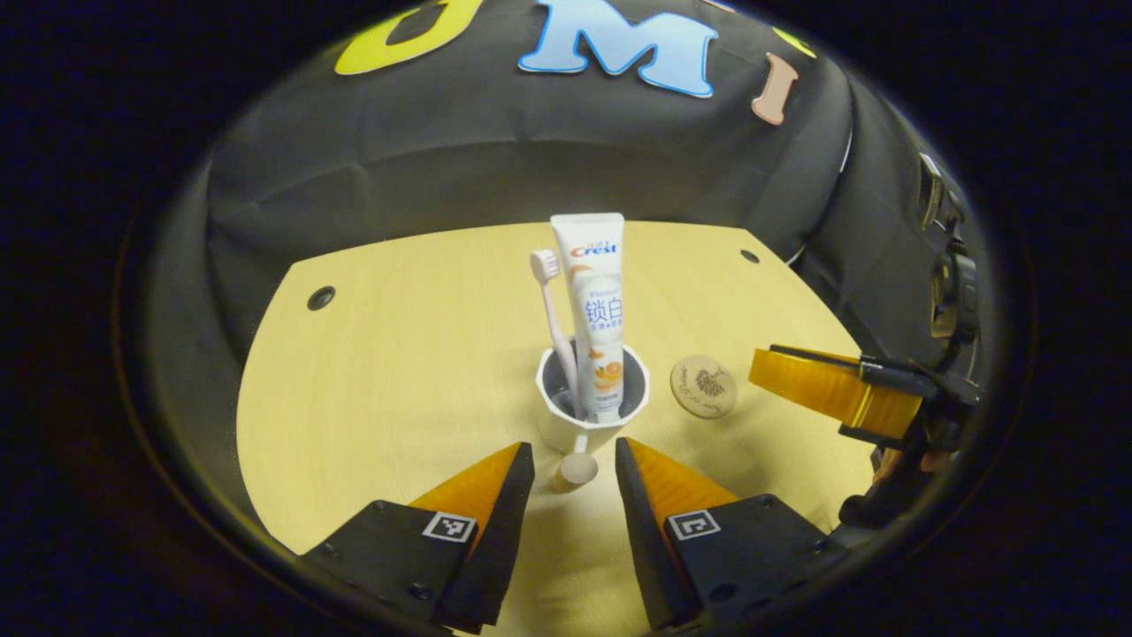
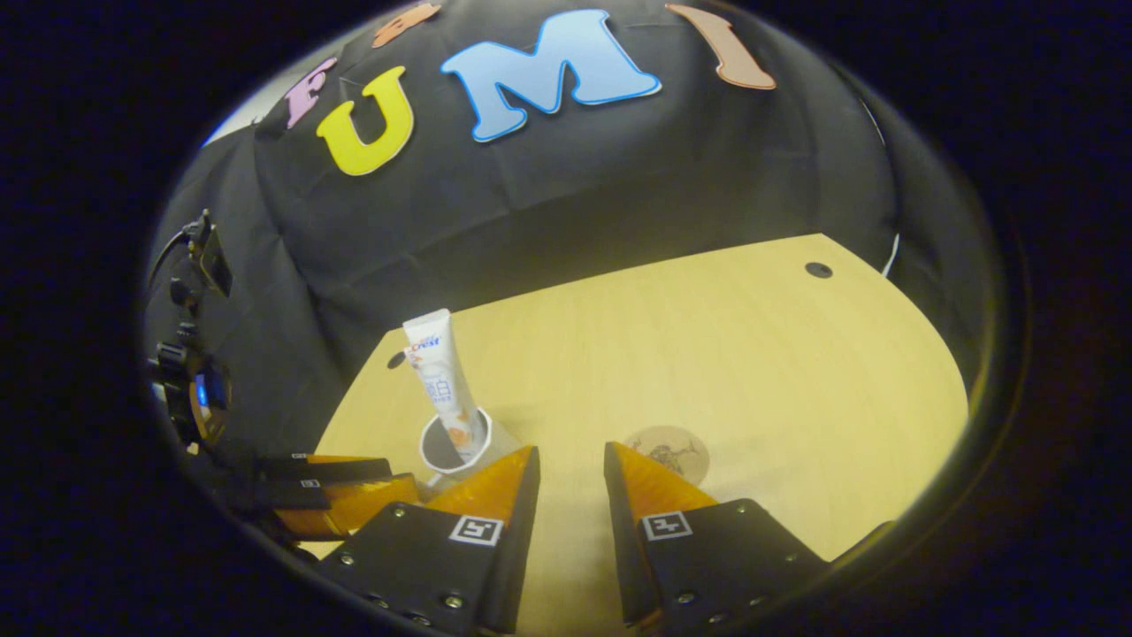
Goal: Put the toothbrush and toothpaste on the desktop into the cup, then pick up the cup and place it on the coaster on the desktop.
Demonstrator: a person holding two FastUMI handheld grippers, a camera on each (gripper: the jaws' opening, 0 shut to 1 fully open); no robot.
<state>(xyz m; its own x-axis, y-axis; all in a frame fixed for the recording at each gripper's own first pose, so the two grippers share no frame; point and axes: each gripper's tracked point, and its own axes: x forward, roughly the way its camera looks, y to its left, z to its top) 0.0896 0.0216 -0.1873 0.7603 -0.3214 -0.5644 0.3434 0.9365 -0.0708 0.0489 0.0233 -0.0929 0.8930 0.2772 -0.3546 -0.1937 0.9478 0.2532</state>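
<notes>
Two items, a pink toothbrush [image 1: 553, 310] and white toothpaste tube [image 1: 594, 314], stand in our white cup [image 1: 591, 389]. Beside the cup lies a round wooden coaster [image 1: 703, 386]. Our left gripper [image 1: 575, 478] and right gripper [image 2: 570, 482] gape empty near the cup.

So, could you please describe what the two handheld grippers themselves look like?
Each gripper has two wedge-shaped fingers tapering to a point, mounted on black blocks fastened with screws. Every block carries a small square black-and-white marker. This shows on the left gripper in the left gripper view and on the right gripper in the right gripper view. The left gripper's black body carries cables.
</notes>
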